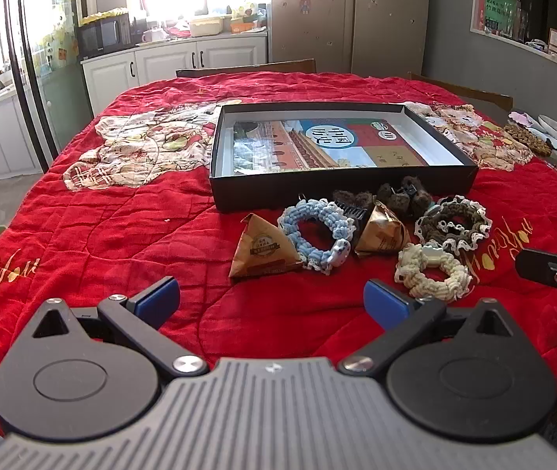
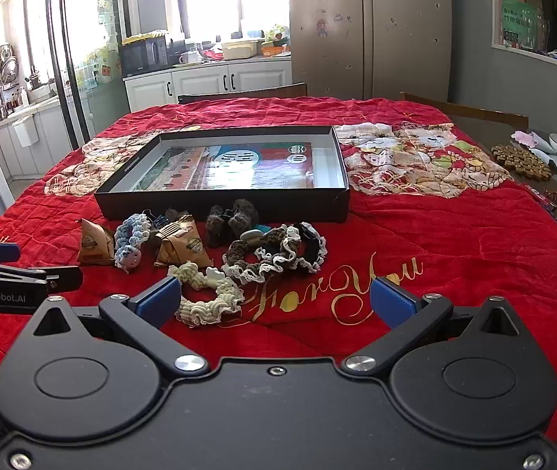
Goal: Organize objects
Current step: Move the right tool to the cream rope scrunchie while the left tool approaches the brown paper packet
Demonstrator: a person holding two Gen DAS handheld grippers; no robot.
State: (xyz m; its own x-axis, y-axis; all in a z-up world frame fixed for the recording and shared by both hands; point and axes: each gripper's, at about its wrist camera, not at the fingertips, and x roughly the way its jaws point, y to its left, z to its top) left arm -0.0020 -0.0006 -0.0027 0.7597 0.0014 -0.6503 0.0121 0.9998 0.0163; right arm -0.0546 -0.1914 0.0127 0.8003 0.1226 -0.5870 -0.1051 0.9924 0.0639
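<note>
A shallow black box [image 1: 341, 190] [image 2: 223, 205] with a printed sheet inside lies on the red quilt. In front of it sit a blue crocheted scrunchie [image 1: 317, 235] [image 2: 131, 241], a cream scrunchie [image 1: 431, 272] [image 2: 208, 293], a brown lace-edged scrunchie [image 1: 452, 225] [image 2: 274, 252], two brown triangular packets [image 1: 262, 252] [image 2: 182, 244], and dark fuzzy hair clips [image 1: 399, 194] [image 2: 231, 219]. My left gripper [image 1: 270, 303] hovers open before the packets with nothing between its fingers. My right gripper [image 2: 276, 301] stands open just before the cream scrunchie.
The red quilt [image 1: 102, 235] [image 2: 454, 254] covers the whole table. Plates and small clutter [image 2: 544, 156] crowd the right edge. Wooden chairs [image 2: 247, 92] stand at the far side, with kitchen cabinets and a fridge behind. The left gripper's body [image 2: 8, 278] shows at the right view's left edge.
</note>
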